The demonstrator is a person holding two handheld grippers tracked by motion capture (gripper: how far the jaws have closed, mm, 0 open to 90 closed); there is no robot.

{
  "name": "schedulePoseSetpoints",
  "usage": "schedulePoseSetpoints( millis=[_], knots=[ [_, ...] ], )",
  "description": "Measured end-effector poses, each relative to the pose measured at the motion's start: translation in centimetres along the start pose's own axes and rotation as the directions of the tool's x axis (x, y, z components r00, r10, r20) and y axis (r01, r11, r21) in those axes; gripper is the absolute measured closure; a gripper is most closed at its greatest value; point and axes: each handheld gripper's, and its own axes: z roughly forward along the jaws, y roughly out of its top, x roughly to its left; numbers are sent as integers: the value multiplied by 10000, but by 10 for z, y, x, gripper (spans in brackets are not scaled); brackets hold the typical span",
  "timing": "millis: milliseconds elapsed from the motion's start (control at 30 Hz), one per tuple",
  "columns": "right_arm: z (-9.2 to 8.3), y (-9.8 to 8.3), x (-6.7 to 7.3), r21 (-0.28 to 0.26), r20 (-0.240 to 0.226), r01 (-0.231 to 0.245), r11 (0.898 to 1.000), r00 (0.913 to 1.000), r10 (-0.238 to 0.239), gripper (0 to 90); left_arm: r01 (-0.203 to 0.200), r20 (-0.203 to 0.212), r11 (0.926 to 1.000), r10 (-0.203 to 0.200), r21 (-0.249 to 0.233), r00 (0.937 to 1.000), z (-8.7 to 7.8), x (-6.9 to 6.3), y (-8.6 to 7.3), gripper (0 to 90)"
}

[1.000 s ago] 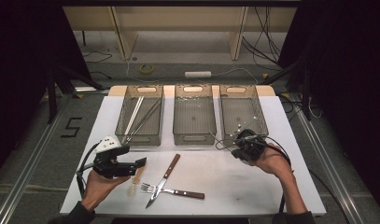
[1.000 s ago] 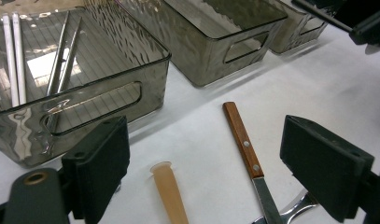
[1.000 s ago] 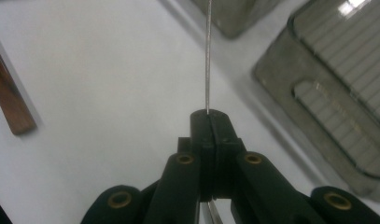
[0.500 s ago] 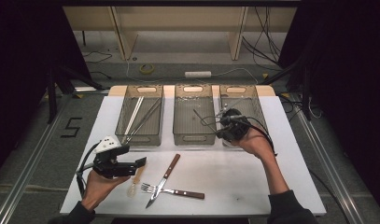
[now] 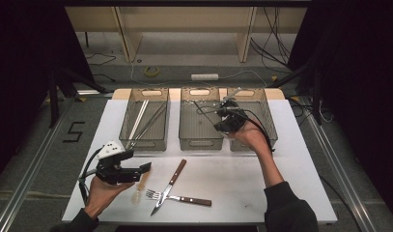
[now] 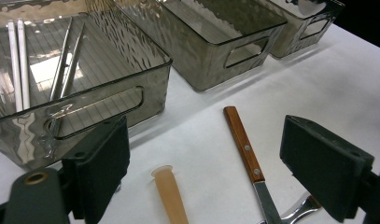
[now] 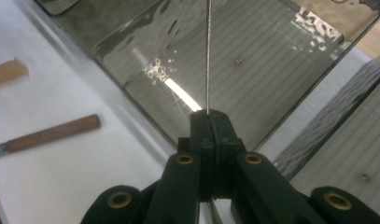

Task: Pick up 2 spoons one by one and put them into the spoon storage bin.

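My right gripper [image 5: 224,109] hovers over the wall between the middle bin [image 5: 200,143] and the right bin [image 5: 265,121]. It is shut on a thin metal utensil [image 7: 208,56], seen edge-on, which sticks out past its jaws [image 5: 232,93] over the middle bin [image 7: 271,60]. My left gripper [image 5: 142,170] is open low over the table in front of the left bin [image 5: 145,144]. A beige handle [image 6: 171,198] lies between its jaws, untouched. Beside the beige handle lie a wooden-handled knife [image 6: 243,140] [image 5: 177,173] and a fork [image 5: 182,197], crossed.
The left bin [image 6: 108,100] holds white sticks [image 6: 17,60] and thin metal rods [image 6: 66,58]. The three smoky plastic bins stand in a row at the back of the white table [image 5: 300,183]. Cables and wooden legs lie beyond the table's far edge.
My right hand has moved left and away from the front of the right bin, rising slightly, with the utensil in its jaws. The left hand has kept still.
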Motion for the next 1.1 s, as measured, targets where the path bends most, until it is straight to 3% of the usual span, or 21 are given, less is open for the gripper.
schedulePoseSetpoints(
  millis=[700,933,1100],
  knots=[
    [43,35,-14,17,187,-1078,9942,9940,1078,900,49,-66,10000,-49,24,10000,1,0,0,155],
    [57,38,-12,354,292,-1710,9846,9850,1700,900,57,-108,10000,-56,57,9999,1,1,0,155],
    [66,37,-10,477,316,-1860,9814,9823,1846,900,82,-181,9999,-80,102,9998,1,2,0,156]
  ],
)
